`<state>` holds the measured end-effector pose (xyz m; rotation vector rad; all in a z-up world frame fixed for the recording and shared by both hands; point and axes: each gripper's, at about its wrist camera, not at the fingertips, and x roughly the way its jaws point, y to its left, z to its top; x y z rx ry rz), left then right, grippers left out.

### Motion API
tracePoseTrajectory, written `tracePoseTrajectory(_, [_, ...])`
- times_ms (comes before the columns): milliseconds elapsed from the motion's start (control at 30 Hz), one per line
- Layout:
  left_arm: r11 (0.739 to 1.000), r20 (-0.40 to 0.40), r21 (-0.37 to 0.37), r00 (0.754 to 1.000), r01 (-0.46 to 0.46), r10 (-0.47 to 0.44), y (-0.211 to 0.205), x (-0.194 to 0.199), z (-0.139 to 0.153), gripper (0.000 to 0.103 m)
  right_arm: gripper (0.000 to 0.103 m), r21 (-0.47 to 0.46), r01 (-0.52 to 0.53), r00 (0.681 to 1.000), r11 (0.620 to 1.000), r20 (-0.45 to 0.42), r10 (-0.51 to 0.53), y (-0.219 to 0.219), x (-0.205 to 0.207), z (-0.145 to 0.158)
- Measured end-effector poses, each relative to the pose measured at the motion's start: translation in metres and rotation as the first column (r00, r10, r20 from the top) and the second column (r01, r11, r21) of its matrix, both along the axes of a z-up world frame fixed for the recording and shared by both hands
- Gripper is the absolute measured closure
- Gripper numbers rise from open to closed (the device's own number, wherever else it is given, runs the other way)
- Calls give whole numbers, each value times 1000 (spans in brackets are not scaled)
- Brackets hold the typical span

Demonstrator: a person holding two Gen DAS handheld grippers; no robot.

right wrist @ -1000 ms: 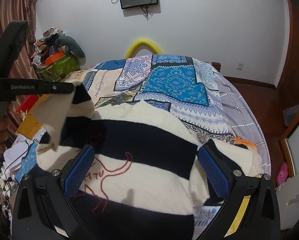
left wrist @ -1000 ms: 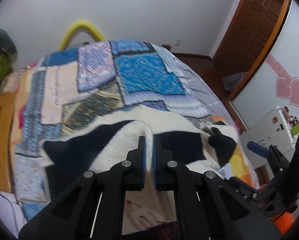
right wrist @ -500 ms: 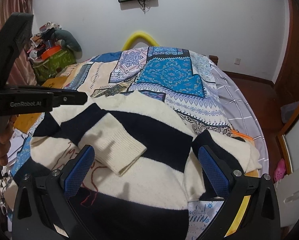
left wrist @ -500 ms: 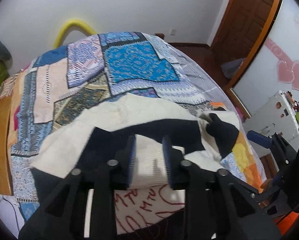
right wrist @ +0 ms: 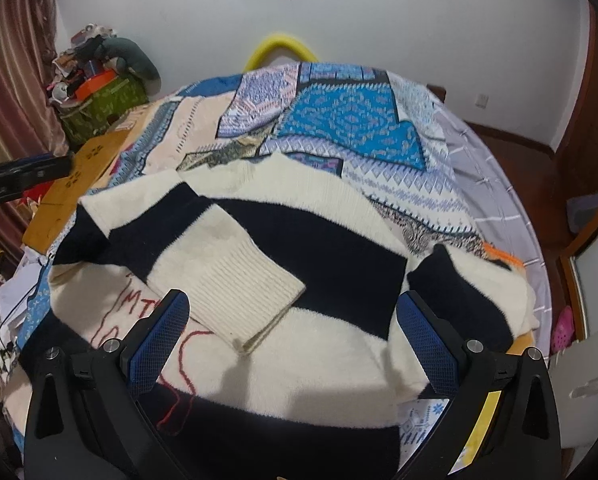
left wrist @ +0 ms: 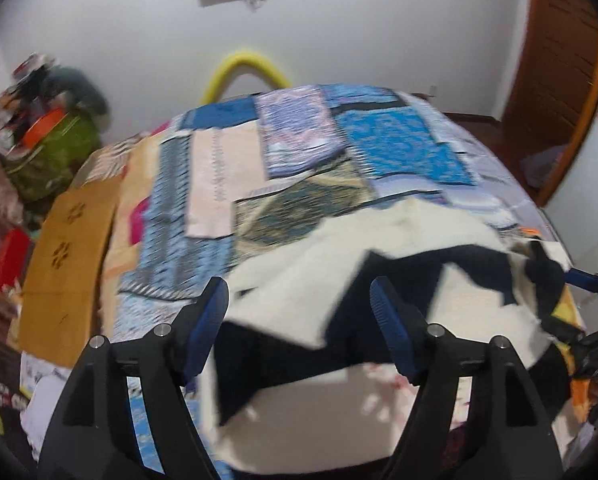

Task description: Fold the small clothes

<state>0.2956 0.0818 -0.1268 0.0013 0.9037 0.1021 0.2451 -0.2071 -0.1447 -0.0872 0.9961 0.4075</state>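
Note:
A cream and navy striped sweater (right wrist: 339, 248) with red stitched writing lies spread on the patchwork bed. Its left sleeve (right wrist: 227, 276) is folded across the body, ribbed cuff toward me. The right sleeve (right wrist: 471, 296) lies bunched at the right edge. My right gripper (right wrist: 293, 344) is open and empty above the sweater's lower part. My left gripper (left wrist: 299, 328) is open and empty above the sweater's left side (left wrist: 379, 320); that view is blurred. The left tool also shows at the left edge of the right wrist view (right wrist: 23, 176).
The patchwork quilt (right wrist: 339, 120) covers the bed beyond the sweater. A brown cardboard sheet (left wrist: 67, 256) lies at the bed's left side. A green bag with clutter (right wrist: 103, 100) stands far left. A wooden door (left wrist: 559, 80) is at the right.
My left gripper let go of the left sleeve cuff, opened wide and pulled back to the left. The sleeve now rests across the sweater's body. My right gripper stayed open.

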Motion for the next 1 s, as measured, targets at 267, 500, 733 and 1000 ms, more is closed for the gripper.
tracePoseTrajectory(267, [994, -82, -4, 991, -110, 109, 64, -23, -42, 30, 7, -19, 6, 996, 1000, -84, -7, 10, 8, -20])
tracePoseTrajectory(500, [988, -172, -63, 977, -138, 126, 81, -38, -84, 30, 26, -4, 6, 982, 1000, -190, -7, 16, 15, -43])
tracePoseTrajectory(733, [992, -208, -74, 975, -97, 80, 73, -40, -107, 30, 38, 37, 28, 957, 999, -288, -17, 21, 22, -64])
tracePoseTrajectory(1000, [992, -230, -90, 971, -93, 70, 74, -36, -121, 30, 52, 57, 17, 963, 998, -270, -1, 33, 23, -66])
